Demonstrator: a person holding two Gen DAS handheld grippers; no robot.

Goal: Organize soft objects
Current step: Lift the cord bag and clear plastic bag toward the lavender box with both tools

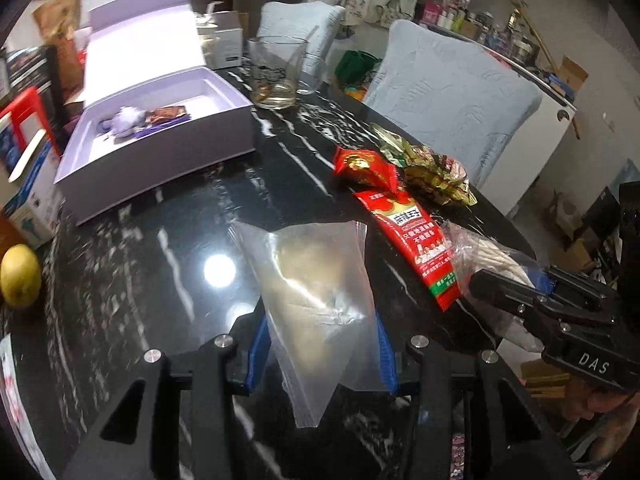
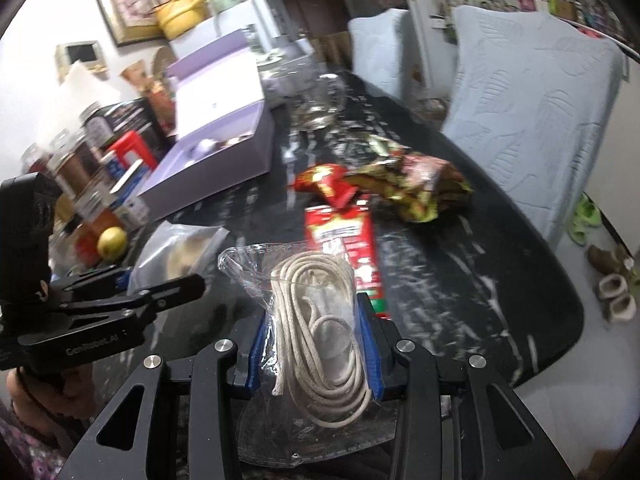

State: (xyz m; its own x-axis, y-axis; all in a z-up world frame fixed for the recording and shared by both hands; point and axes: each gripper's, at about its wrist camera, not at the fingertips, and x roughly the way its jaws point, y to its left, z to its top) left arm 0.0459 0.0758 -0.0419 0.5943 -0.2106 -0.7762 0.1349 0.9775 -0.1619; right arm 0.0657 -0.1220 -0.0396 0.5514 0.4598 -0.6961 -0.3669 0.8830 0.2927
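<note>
My left gripper (image 1: 320, 356) is shut on a clear zip bag (image 1: 316, 280) with something pale brown inside, held above the black marble table (image 1: 160, 272). My right gripper (image 2: 314, 348) is shut on a clear bag of coiled white cord (image 2: 320, 332); it also shows in the left wrist view (image 1: 492, 256). A long red packet (image 1: 416, 240), a small red packet (image 1: 364, 168) and a crumpled gold wrapper (image 1: 432, 172) lie on the table. An open lilac box (image 1: 160, 148) at far left holds a purple soft item (image 1: 124, 122) and a dark packet (image 1: 168, 114).
A glass jug (image 1: 276, 76) stands behind the box. A yellow fruit (image 1: 20, 276) and cartons crowd the table's left edge. Two chairs with pale blue covers (image 1: 452, 92) stand along the far right side. Slippers (image 2: 612, 292) lie on the floor.
</note>
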